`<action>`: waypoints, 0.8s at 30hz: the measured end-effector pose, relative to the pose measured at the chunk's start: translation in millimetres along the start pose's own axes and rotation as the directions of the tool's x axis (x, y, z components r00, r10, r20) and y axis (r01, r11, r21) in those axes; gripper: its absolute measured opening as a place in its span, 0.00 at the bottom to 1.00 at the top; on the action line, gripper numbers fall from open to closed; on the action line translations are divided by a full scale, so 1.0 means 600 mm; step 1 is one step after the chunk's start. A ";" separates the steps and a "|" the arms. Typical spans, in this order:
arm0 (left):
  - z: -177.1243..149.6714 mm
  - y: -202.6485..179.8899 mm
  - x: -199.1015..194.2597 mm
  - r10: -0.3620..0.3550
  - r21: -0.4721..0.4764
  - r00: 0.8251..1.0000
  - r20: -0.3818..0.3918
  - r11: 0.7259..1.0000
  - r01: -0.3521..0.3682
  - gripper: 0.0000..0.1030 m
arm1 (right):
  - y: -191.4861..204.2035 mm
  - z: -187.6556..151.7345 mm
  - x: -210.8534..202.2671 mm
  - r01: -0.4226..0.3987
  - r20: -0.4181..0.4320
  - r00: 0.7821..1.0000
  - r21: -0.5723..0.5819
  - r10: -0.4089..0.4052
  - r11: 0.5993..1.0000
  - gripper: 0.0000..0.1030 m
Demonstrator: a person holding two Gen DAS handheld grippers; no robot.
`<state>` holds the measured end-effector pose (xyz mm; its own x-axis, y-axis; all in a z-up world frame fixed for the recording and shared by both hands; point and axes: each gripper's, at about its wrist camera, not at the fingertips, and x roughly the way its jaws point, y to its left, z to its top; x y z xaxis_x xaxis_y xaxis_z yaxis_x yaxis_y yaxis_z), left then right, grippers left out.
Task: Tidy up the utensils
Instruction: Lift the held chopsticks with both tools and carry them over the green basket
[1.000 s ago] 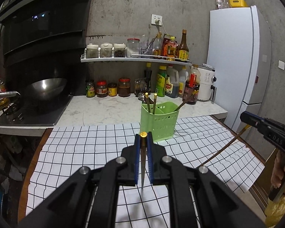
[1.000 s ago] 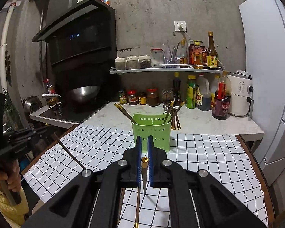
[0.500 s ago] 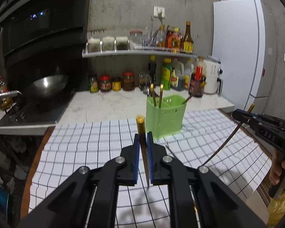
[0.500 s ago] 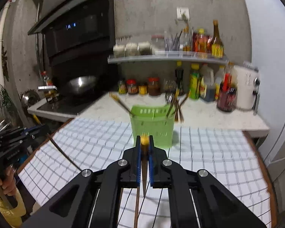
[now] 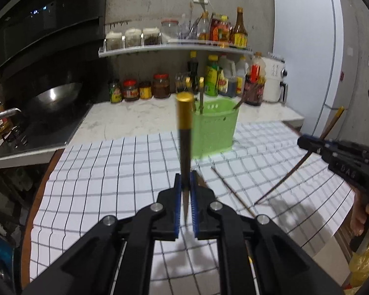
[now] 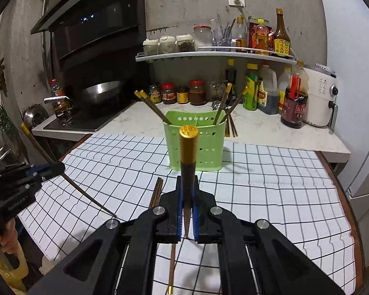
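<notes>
Left tool (image 5: 185,184) clamped on one gold-capped chopstick (image 5: 184,132), upright at frame centre. Right tool (image 6: 187,191) likewise grips one chopstick (image 6: 188,154), cap up. Green holder (image 6: 195,142) on checked cloth (image 6: 270,184) over counter, centre frame: four chopsticks inside, two leaning left, two right. Two more chopsticks (image 6: 157,194) flat on cloth just below holder.

"das" on right claw (image 5: 307,145); bottle labels unreadable.

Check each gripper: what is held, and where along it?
Left gripper and right gripper each pinch one chopstick near its pointed tip.
</notes>
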<state>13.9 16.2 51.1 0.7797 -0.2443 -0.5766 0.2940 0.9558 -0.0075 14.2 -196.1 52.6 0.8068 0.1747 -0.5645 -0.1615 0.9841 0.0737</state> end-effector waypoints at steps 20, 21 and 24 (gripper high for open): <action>0.288 -0.080 0.095 -0.021 0.041 0.969 0.248 0.999 0.011 0.06 | -0.054 0.235 0.055 0.044 0.316 0.948 -0.003 -0.040 0.999 0.06; 0.290 -0.076 0.119 -0.021 0.034 0.975 0.222 0.999 0.013 0.06 | -0.061 0.237 0.082 0.039 0.289 0.956 0.004 -0.038 0.999 0.06; 0.288 -0.066 0.172 -0.031 0.020 0.987 0.156 0.999 0.028 0.06 | -0.071 0.235 0.132 0.031 0.232 0.972 0.011 -0.033 0.999 0.06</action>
<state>178.4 -74.9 133.3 0.8467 -0.2966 -0.4416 0.3271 0.9450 -0.0074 165.2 -220.1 121.0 0.9215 0.1452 -0.3602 -0.1304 0.9893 0.0651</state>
